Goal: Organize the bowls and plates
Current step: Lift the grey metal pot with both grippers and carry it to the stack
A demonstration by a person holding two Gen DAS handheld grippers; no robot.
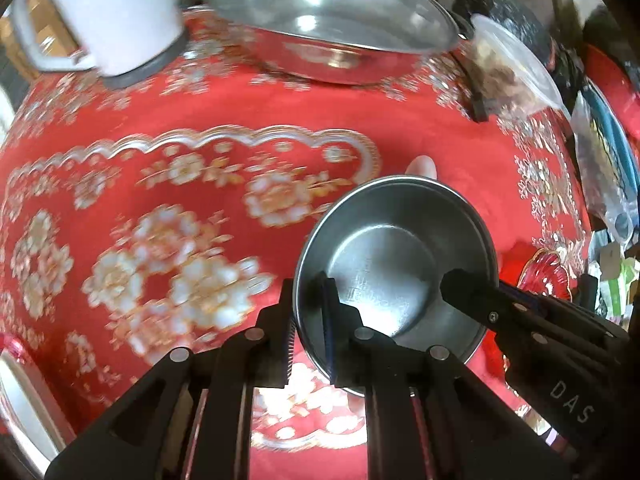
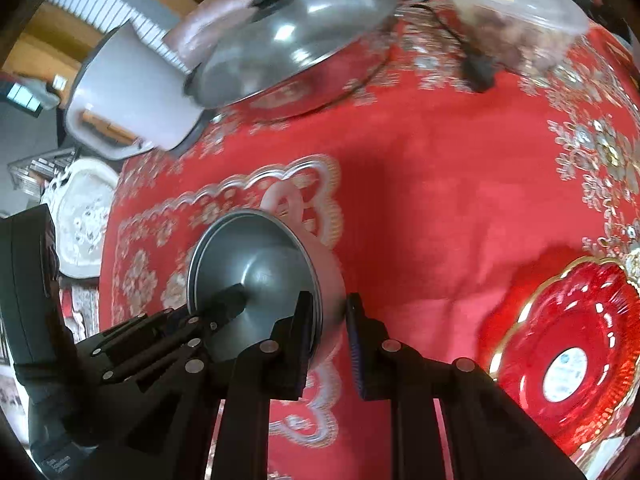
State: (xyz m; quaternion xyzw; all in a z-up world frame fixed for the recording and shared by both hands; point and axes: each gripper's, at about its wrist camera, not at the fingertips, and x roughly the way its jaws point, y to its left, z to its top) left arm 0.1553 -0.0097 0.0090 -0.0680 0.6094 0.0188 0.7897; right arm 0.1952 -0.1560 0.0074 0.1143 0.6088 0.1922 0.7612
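Bowl [image 1: 394, 264], steel, hangs tilted over the red floral cloth [image 1: 168, 128], pinched at both sides: the left gripper [image 1: 310, 320] clamps its left rim, one finger inside and one outside, and the right gripper [image 2: 328, 320] straddles the opposite rim, narrow on the wall. Behind stand a white jug [image 1: 108, 12], a lidded pan [image 1: 336, 28] and a plastic tub [image 1: 516, 72]. A red glass plate [image 2: 572, 360] lies at right.

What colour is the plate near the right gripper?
Red with a gold rim, plate; clearest in the right wrist view.
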